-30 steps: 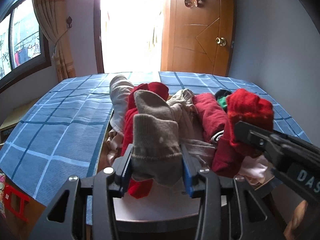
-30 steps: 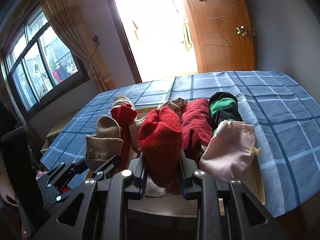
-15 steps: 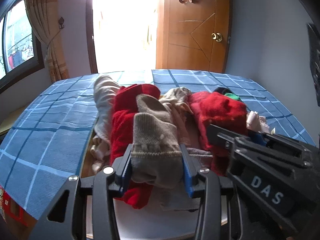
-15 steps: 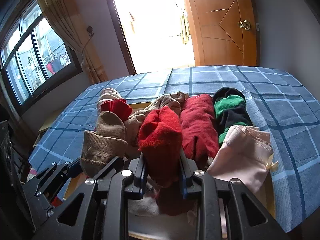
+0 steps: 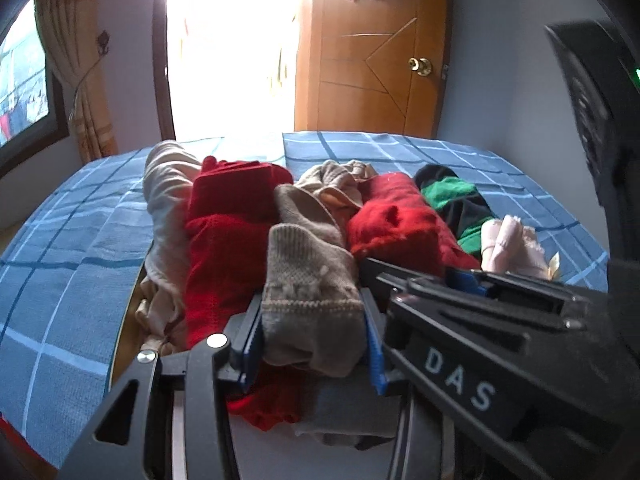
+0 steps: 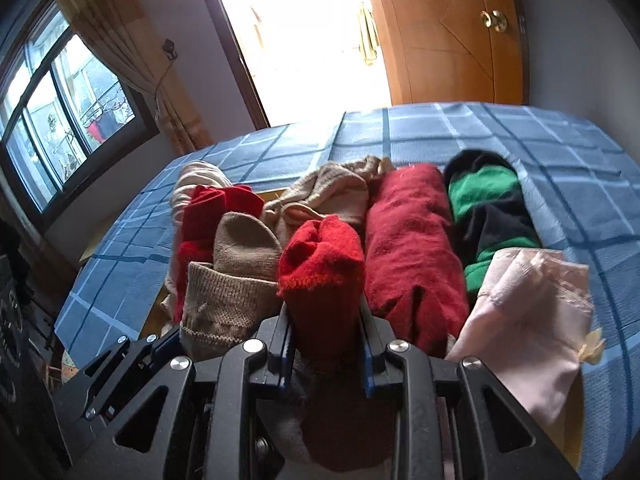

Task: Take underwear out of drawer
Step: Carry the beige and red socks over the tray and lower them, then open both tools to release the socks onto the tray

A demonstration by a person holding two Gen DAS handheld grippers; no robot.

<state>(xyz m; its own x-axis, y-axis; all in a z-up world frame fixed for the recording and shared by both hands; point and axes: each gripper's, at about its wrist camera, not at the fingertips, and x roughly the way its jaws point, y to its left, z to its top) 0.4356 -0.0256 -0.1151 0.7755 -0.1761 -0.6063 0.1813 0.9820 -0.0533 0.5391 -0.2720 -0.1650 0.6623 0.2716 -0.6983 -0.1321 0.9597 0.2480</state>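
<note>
L gripper [image 5: 314, 336] clamped on a beige knit piece [image 5: 310, 280], blue pads pressing both sides of its ribbed cuff, lower end drooping below the jaws. R gripper [image 6: 325, 344] pinching a bright red knit piece [image 6: 322, 268], folded top bulging above my fingers, rest hanging down betw the jaws. Both grips full, no gap at either pad.

From the R cam, my L gripper [image 6: 160, 346] sits low left w/ the beige piece [image 6: 236, 276] sticking up out of it. From the L cam, the R gripper body [image 5: 472, 344] cuts across the right side, "DAS" printed on it, the red piece [image 5: 394, 224] just past its tip.

Both pieces are in front of the rest of the pile, which lies in a row on a blue checked cloth [image 6: 560, 152]. L to R in the R cam: pale cream roll [image 6: 196, 184], red folded item [image 6: 208, 216], tan bundle [image 6: 328, 192] further back, dark red roll [image 6: 412, 240], green & black roll [image 6: 484, 208], pale pink garment [image 6: 532, 320] nearest on the right w/ a yellowish tag at its edge. A strip of wood edge [image 5: 128, 320] shows along the pile's left side in the L cam; can't tell if that's the drawer.

Background: wooden door [image 6: 460, 28] w/ brass knob, bright open doorway beside it, window [image 6: 60, 112] & curtain on the left.
</note>
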